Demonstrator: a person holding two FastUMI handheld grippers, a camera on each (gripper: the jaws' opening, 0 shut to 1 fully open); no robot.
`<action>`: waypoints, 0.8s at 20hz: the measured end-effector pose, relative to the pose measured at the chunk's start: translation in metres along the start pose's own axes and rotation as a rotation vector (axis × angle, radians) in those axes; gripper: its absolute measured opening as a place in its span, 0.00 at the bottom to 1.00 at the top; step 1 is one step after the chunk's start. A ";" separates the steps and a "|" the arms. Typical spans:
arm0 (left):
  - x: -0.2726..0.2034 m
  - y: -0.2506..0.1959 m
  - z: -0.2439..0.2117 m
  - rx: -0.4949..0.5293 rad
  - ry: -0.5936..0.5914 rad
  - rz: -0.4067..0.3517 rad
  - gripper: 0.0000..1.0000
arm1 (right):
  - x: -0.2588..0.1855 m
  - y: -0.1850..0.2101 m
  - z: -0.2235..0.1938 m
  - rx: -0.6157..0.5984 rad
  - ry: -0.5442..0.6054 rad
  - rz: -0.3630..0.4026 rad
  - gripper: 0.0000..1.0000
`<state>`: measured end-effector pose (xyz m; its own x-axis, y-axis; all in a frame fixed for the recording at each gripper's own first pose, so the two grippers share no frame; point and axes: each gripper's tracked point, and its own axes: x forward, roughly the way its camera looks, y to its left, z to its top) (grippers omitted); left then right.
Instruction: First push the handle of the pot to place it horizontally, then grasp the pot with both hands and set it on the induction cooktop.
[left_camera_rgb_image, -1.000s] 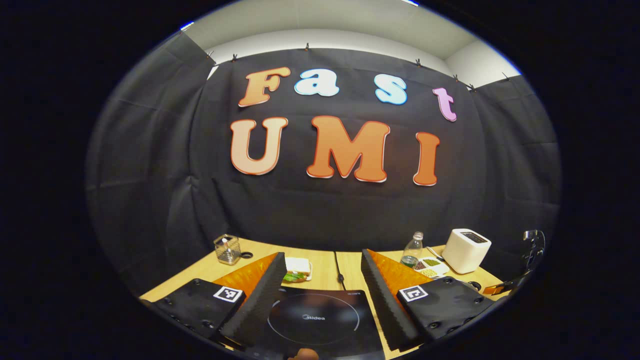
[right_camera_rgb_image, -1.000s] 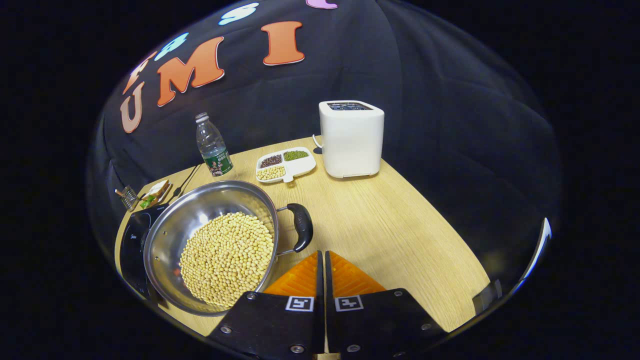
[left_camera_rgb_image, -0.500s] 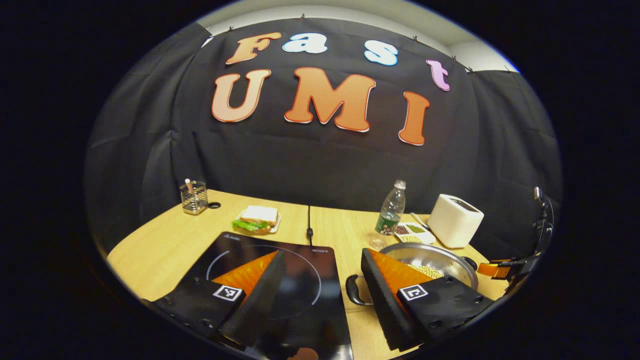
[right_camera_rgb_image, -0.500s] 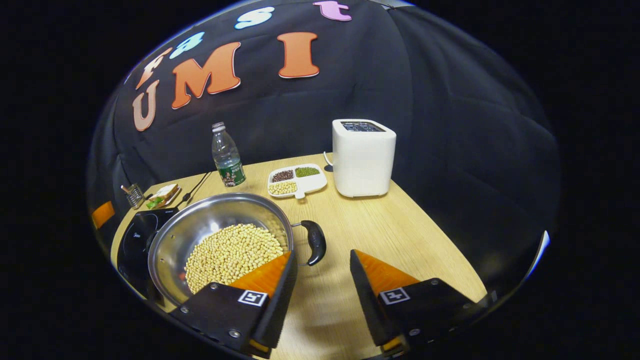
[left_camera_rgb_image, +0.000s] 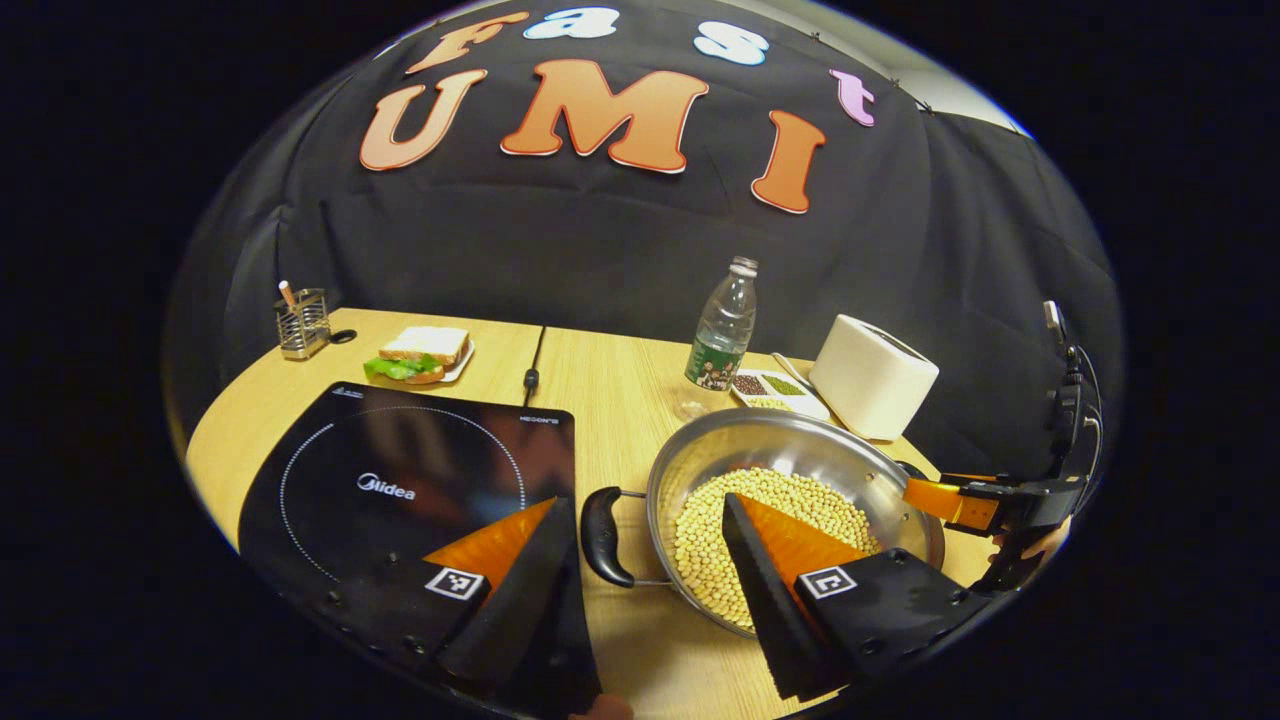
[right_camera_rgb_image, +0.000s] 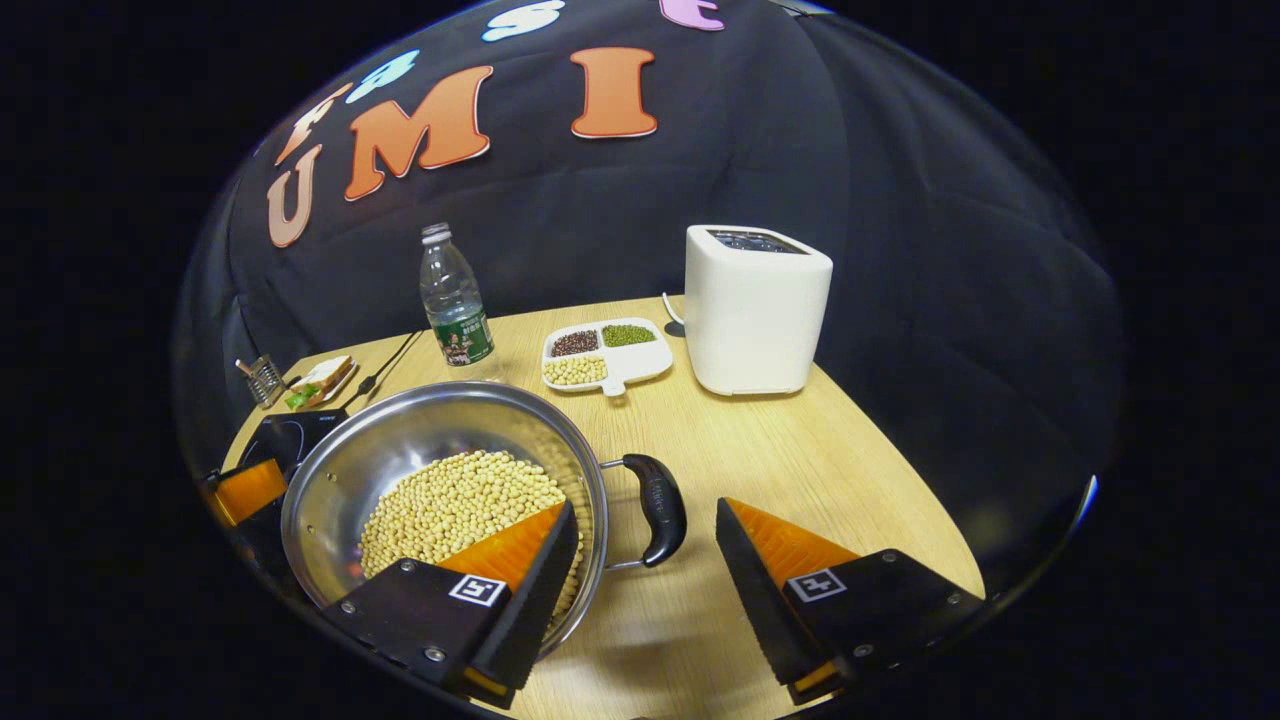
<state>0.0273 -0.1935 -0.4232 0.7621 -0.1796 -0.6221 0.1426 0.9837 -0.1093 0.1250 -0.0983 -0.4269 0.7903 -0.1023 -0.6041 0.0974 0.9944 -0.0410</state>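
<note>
**Both grippers lined up on the pot handles, nothing gripped yet**

Wood-grain tabletop (right_camera_rgb_image: 800, 450) runs under everything, with the black cloth wall behind it. Nearest me in the left gripper view, my left gripper (left_camera_rgb_image: 640, 560) is spread wide, its two fingers either side of the pot's near black loop handle (left_camera_rgb_image: 598, 520) without touching it. In the right gripper view my right gripper (right_camera_rgb_image: 645, 560) is likewise released, straddling the other black loop handle (right_camera_rgb_image: 660, 508), one finger hanging over the rim and the beans.

Just past the fingers sits the round stainless-steel pot (right_camera_rgb_image: 400, 430), resting on the table and loaded with pale yellow soybeans (right_camera_rgb_image: 450, 505). It stands just beside the flat black glass induction cooktop (left_camera_rgb_image: 400, 470), not on it. The handles look level to me, so I judge the two-handed grasp is next.

Farther back I see a clear plastic water bottle (right_camera_rgb_image: 452, 298), a white divided dish of beans (right_camera_rgb_image: 605, 352), a white boxy toaster (right_camera_rgb_image: 755, 310), a sandwich on a plate (left_camera_rgb_image: 418, 352) and a wire mesh holder (left_camera_rgb_image: 300, 322).

My worries: uneven closing could tilt the pot and spill beans; a finger catching the rim rather than the handle would slip; and the load looks heavy, so a shallow pinch may let a handle roll out.
</note>
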 end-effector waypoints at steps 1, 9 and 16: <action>0.005 0.003 -0.002 0.011 0.008 0.013 0.99 | 0.005 0.002 -0.003 0.006 0.015 0.005 0.87; 0.026 0.001 -0.022 0.036 0.077 0.053 0.99 | 0.025 0.011 -0.027 0.025 0.117 0.074 0.79; 0.034 -0.007 -0.030 0.041 0.119 0.020 0.99 | 0.024 0.002 -0.028 0.081 0.124 0.067 0.51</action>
<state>0.0326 -0.2063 -0.4669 0.6853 -0.1560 -0.7114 0.1563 0.9855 -0.0656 0.1272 -0.0983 -0.4636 0.7166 -0.0272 -0.6969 0.0999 0.9929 0.0641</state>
